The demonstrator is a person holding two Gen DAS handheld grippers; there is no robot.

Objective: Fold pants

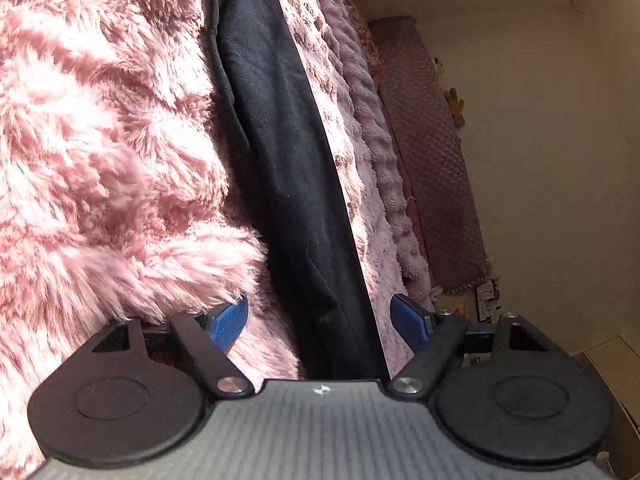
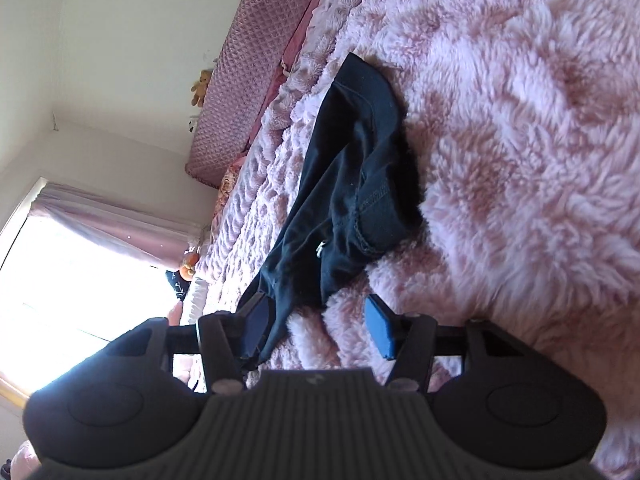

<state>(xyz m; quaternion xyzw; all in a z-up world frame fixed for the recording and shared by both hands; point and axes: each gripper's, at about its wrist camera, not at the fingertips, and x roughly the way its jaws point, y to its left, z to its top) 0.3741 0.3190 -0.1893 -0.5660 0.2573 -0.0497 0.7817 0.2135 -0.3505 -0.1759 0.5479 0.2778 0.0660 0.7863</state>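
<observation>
A bed covered in a shaggy pink blanket [image 1: 100, 140] fills both views, with a quilted pink headboard [image 2: 244, 76] against a cream wall and a bright curtained window [image 2: 80, 272] beyond it.

The black pants [image 1: 280, 184] lie on the blanket as a long narrow strip, which suggests the legs are already laid one over the other so that the next fold can run across their length. In the left wrist view the strip runs straight ahead of the left claw [image 1: 320, 322] and passes between its blue pads, which stand spread well apart on either side of the cloth without pressing on it; the claw looks placed to take that end.

In the right wrist view the bunched end of the pants [image 2: 352, 168], with a seam and a small metal piece showing, lies just ahead of the right claw [image 2: 318, 324]. A tail of the cloth hangs against the inner face of its left pad, while the other pad stands clear over the blanket. So this claw is spread too, not pinching, though partly threaded with fabric, probably ready to close on that edge.
</observation>
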